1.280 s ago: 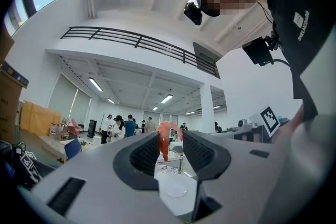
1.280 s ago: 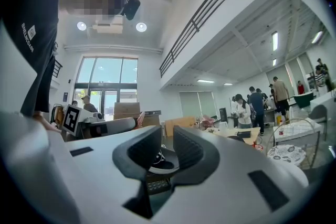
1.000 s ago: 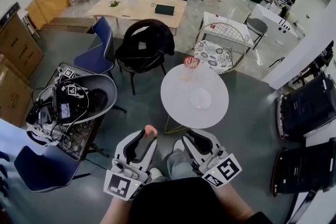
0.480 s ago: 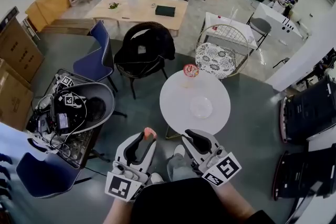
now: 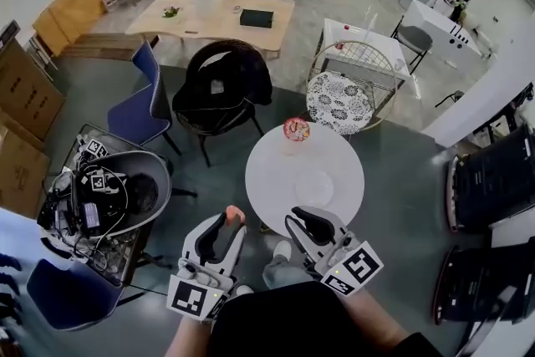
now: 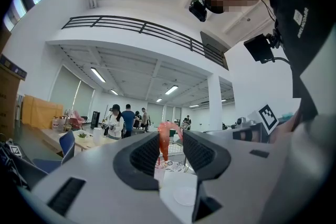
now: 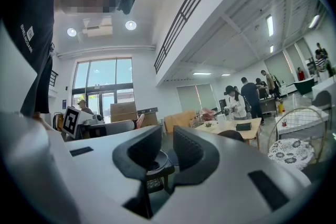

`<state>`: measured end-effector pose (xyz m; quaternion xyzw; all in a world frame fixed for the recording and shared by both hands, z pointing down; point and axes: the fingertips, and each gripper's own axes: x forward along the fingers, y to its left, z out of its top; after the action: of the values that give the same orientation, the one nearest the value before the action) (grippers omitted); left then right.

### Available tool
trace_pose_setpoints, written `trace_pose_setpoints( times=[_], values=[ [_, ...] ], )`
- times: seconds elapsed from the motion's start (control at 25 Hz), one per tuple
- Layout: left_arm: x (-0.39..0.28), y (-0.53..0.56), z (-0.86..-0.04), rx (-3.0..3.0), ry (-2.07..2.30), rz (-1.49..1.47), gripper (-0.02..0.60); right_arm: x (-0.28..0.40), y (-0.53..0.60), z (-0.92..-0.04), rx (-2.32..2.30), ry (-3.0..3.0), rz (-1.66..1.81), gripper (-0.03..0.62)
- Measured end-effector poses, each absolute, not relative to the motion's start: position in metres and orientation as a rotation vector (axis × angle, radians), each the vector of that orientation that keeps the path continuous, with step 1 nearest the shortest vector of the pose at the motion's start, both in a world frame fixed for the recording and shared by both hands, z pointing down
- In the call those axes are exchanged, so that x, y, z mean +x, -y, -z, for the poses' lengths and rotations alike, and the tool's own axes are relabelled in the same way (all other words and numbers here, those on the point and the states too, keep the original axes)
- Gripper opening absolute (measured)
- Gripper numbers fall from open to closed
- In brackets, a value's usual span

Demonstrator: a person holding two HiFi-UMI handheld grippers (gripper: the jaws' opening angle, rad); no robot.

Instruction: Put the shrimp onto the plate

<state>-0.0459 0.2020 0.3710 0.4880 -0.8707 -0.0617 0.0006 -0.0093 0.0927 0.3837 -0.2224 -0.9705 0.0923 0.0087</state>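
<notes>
gripper shells: left gripper (image 5: 227,220) and right gripper (image 5: 303,221) were cased in pale grey moulded plastic | pads (image 6: 144,153): black ribbed faces were fitted inside the jaws | marker cubes (image 5: 191,297): white faces were printed with black square codes | clothing: a black top (image 5: 284,328) with small white print was worn

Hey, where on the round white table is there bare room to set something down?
The table's left half is bare, as is its right edge past the clear plate. The patterned cup takes the far rim; the right gripper hovers by the near edge.
</notes>
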Motion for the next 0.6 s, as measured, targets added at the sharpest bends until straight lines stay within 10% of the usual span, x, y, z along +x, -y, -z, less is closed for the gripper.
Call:
trace_pose_setpoints(
  times=[0.6],
  values=[
    [-0.096,-0.109,-0.378,1.525,2.701,0.138,0.140,-0.062,-0.009,-0.394,-0.722,3.003,-0.376,0.078]
  ],
)
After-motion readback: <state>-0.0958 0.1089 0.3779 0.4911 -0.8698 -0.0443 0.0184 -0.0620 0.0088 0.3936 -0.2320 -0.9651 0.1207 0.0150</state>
